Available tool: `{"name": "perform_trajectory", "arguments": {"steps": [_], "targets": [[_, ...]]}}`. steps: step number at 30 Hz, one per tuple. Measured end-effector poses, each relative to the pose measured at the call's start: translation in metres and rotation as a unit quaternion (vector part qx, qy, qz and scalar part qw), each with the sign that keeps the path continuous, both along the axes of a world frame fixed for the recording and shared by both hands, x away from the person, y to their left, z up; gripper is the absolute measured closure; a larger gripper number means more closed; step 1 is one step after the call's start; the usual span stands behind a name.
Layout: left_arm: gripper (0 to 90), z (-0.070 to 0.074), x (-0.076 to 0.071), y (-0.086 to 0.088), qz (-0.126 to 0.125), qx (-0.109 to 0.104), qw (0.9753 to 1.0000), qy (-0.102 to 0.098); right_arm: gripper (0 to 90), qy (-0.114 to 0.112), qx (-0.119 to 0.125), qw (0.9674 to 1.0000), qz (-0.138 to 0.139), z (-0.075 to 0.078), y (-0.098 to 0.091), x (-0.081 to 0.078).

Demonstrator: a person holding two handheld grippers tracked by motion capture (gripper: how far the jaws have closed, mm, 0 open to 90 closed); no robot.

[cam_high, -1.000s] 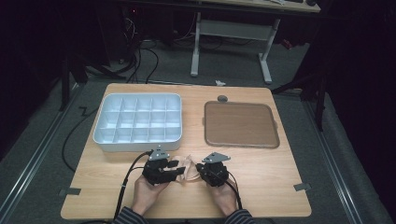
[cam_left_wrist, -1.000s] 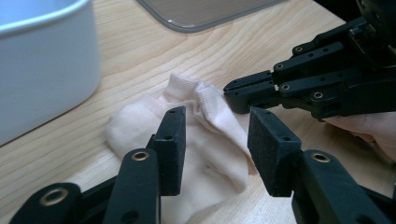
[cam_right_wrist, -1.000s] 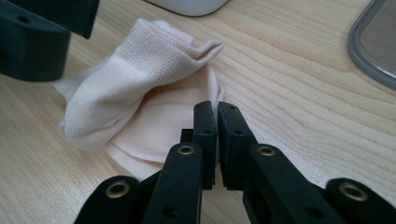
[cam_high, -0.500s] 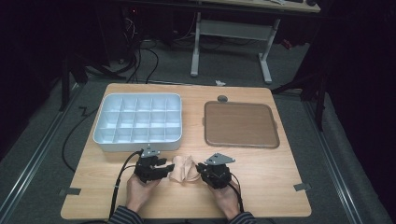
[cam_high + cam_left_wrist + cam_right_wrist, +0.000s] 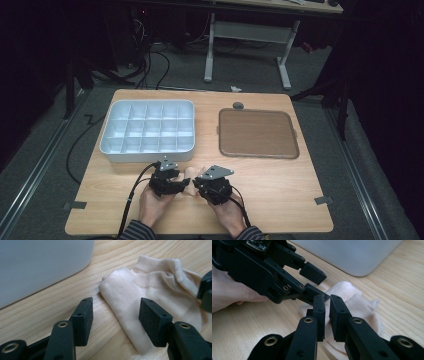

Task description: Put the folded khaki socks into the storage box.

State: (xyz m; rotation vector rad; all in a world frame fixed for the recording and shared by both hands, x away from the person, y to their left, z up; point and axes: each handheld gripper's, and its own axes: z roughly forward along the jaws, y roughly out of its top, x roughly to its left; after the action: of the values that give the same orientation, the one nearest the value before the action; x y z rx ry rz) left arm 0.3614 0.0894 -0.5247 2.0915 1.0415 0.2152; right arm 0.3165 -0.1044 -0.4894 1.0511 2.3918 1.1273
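Note:
A cream ankle sock (image 5: 193, 173) lies on the wooden table (image 5: 280, 190) near its front edge, between my two grippers. My left gripper (image 5: 115, 312) stands open over the sock's folded end (image 5: 130, 297); its jaws have just been opening and the pads do not touch the cloth. It comes in from the left in the high view (image 5: 183, 184) and the right gripper view (image 5: 317, 283). My right gripper (image 5: 327, 300) is nearly closed, with only a thin slit between the jaws. It pinches the other side of the sock (image 5: 362, 305).
A white compartment box (image 5: 147, 150) stands just behind the grippers, its wall close to the sock. A brown tray (image 5: 257, 132) lies at the back right, with a small dark round thing (image 5: 238, 105) behind it. Bare wood stretches to the right of my hands.
The left gripper's jaws have spread and let go of the sock. The right gripper has moved left toward the left one, and the sock between them has bunched up shorter.

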Motion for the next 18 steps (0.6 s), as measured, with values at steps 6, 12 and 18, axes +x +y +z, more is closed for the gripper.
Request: {"name": "perform_trajectory", "arguments": {"steps": [6, 12, 18], "targets": [[43.8, -0.002, -0.002, -0.003, -0.006, 0.011, 0.9999, -0.005, 82.9, 0.010, -0.016, 0.9998, -0.005, -0.009, 0.007, 0.005], [43.7, -0.003, -0.005, -0.005, -0.002, 0.013, 0.9998, -0.015, 82.9, 0.012, -0.029, 0.9992, -0.023, -0.016, 0.003, 0.008], [43.4, -0.003, -0.007, -0.006, 0.001, 0.018, 0.9997, -0.018, 82.9, 0.012, -0.038, 0.9985, -0.039, -0.022, -0.007, 0.009]]}}
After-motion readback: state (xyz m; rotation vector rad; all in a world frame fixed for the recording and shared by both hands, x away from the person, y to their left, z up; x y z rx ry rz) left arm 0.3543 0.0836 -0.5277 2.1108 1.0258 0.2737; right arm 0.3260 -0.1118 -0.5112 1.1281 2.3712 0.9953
